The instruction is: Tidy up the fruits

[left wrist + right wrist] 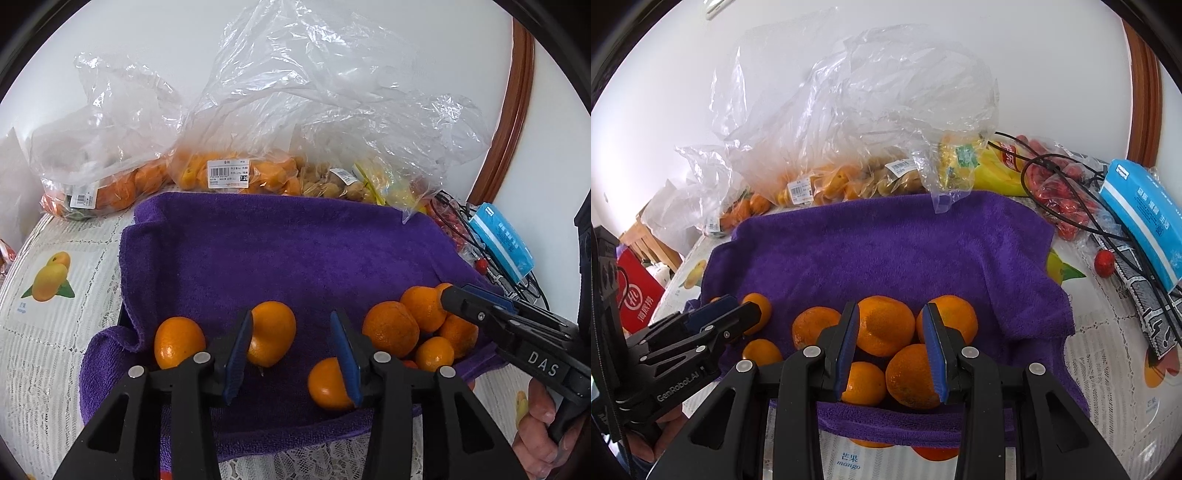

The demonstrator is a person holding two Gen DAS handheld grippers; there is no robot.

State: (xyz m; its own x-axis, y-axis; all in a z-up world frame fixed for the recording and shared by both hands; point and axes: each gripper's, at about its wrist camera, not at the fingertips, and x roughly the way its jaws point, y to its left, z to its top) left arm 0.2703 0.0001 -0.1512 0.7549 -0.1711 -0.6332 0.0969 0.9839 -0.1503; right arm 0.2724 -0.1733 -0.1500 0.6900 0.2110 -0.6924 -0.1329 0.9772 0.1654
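Several oranges lie on a purple towel (280, 251) (886, 251). In the left wrist view my left gripper (291, 354) is open and empty above the towel's near edge, with one orange (273, 332) beyond its left finger and another (327, 384) by its right finger. A lone orange (179, 341) sits to the left. A cluster of oranges (391, 328) lies at the right, where my right gripper (448, 299) reaches in. In the right wrist view my right gripper (890, 347) is open over that cluster (886, 325), touching none that I can tell. The left gripper (738, 314) shows at the left.
Clear plastic bags of oranges (110, 184), smaller orange fruit (236, 173) and brown fruit (332, 184) stand behind the towel. A blue tissue pack (1145, 218), black cables (1071, 221), red packaged items (1063, 206) and a yellow bag (990, 166) lie at the right. A red box (635, 295) is at the left.
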